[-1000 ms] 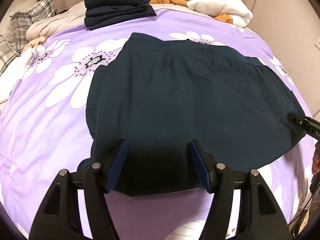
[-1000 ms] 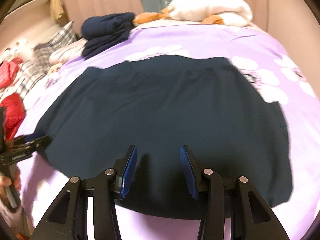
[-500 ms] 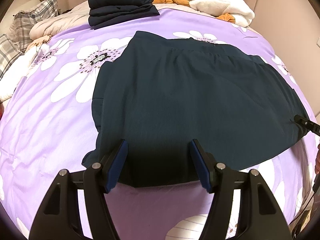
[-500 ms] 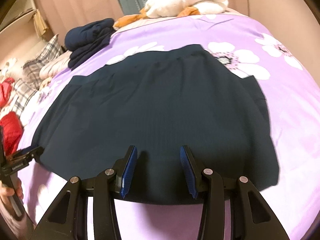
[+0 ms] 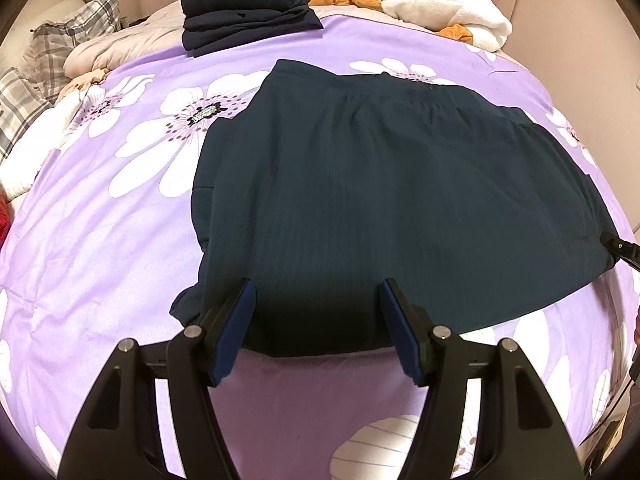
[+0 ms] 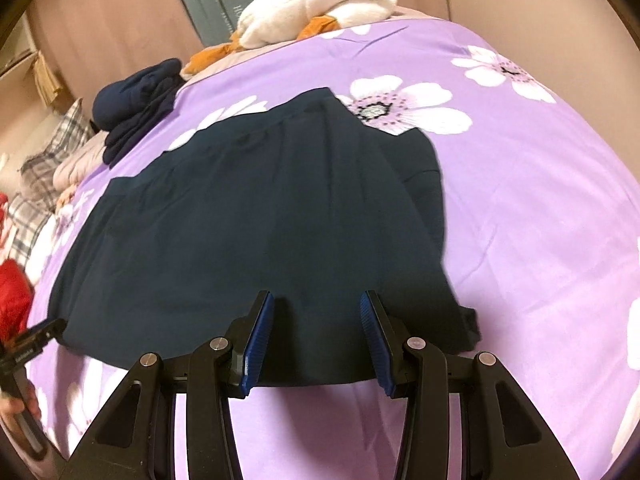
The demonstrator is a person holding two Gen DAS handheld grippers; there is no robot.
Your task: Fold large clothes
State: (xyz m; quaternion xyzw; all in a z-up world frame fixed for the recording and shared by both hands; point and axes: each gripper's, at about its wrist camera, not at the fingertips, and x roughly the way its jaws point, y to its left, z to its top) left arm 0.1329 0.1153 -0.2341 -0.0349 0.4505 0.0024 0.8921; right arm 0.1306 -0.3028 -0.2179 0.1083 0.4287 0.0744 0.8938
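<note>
A large dark navy skirt (image 5: 380, 184) lies spread flat on the purple flowered bedspread (image 5: 100, 240), waistband at the far side. It also shows in the right wrist view (image 6: 260, 220). My left gripper (image 5: 316, 320) is open and empty, just above the hem near the skirt's near left corner. My right gripper (image 6: 316, 320) is open and empty, over the hem near the skirt's near right corner (image 6: 468, 324). The right gripper's tip shows at the far right of the left wrist view (image 5: 620, 246).
A stack of folded dark clothes (image 5: 244, 4) sits at the head of the bed. A white and orange plush (image 5: 440, 16) lies next to it. Plaid pillows (image 5: 68, 44) and a red item (image 6: 12, 300) lie at the left side.
Both grippers have pulled back toward the near edge of the bed and stayed open. The right wrist view has swung left and tilted. The skirt has not moved.
</note>
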